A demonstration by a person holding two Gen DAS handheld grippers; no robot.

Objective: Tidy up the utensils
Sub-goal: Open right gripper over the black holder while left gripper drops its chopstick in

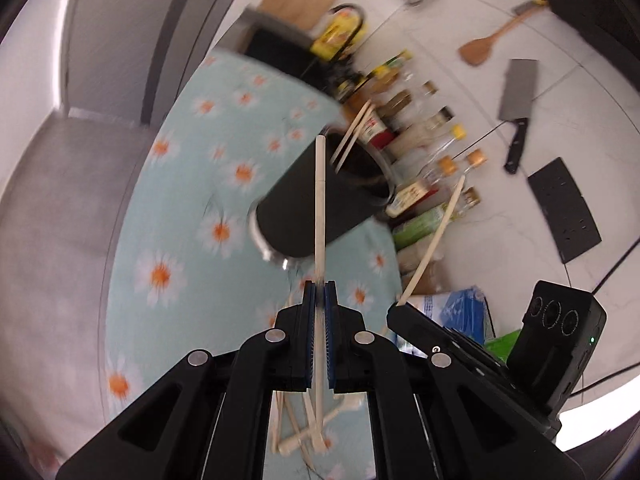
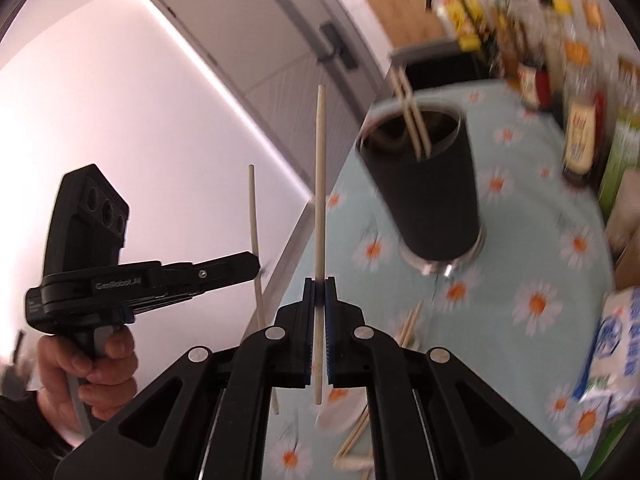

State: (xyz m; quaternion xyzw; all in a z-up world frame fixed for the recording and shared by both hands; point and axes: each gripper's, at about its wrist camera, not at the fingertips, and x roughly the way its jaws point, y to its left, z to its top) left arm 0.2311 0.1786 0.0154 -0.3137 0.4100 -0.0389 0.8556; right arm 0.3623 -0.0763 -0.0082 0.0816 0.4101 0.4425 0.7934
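L gripper (image 1: 320,292) fingers clamped on pale wooden chopstick (image 1: 320,200) – R gripper (image 2: 319,290) same w/ second pale chopstick (image 2: 320,184); black cylindrical holder (image 2: 432,184) near on daisy-print desk (image 2: 536,304).

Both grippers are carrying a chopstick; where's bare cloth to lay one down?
Free: the daisy tablecloth left of the black holder, toward the table edge. Crowded: the bottle row behind the holder, and the loose utensils under the grippers.

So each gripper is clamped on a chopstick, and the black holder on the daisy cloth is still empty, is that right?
Not quite. The black holder already has two chopsticks standing in it, as the right wrist view shows. The rest holds: the left gripper and right gripper each clamp a chopstick.
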